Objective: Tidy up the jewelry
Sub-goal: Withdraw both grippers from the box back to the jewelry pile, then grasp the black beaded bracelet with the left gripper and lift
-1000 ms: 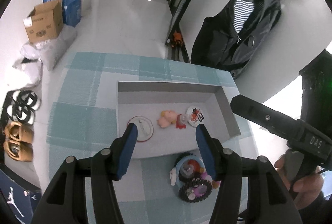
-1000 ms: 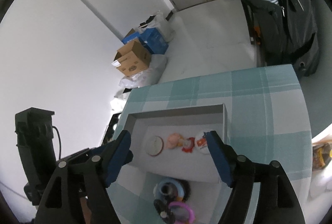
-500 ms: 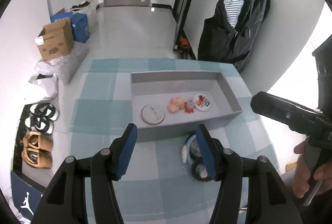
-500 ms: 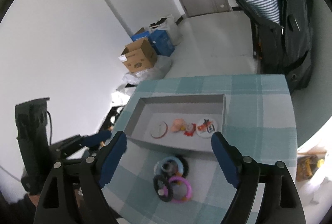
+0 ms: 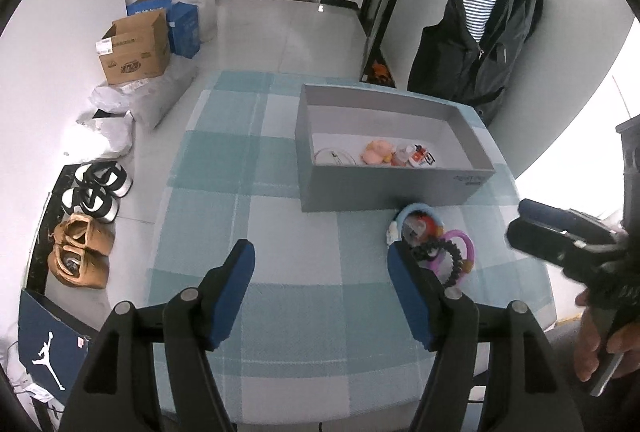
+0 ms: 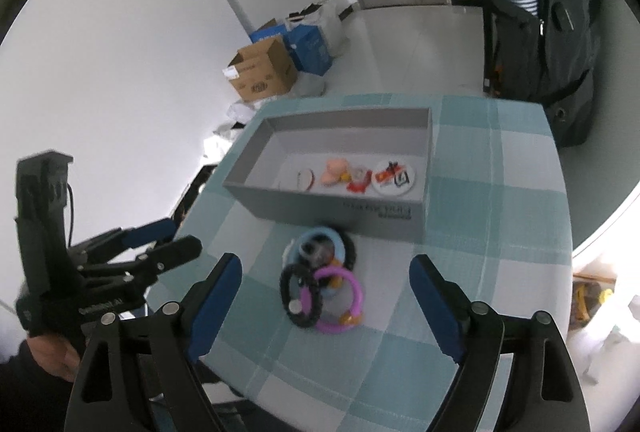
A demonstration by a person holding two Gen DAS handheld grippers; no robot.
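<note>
A grey box (image 5: 384, 187) (image 6: 340, 207) stands on the checked teal tablecloth. Inside lie a round badge (image 6: 394, 177), a pink figure (image 6: 335, 169), a small red piece (image 6: 358, 183) and a white disc (image 6: 306, 179). In front of the box lies a pile of rings: a light blue one (image 6: 318, 234), a black beaded one (image 6: 300, 292) and a purple one (image 6: 344, 296); the pile also shows in the left wrist view (image 5: 432, 240). My left gripper (image 5: 322, 268) is open and empty above the cloth, left of the pile. My right gripper (image 6: 326, 284) is open and empty above the pile.
The tablecloth (image 5: 240, 159) covers a small table with edges close on all sides. On the floor are cardboard and blue boxes (image 5: 136, 47), bags and shoes (image 5: 86, 232). A dark jacket (image 5: 476, 43) hangs at the right wall.
Both grippers have pulled back and up from the box. The box and the ring pile now look smaller and farther. Both stay open and empty.
</note>
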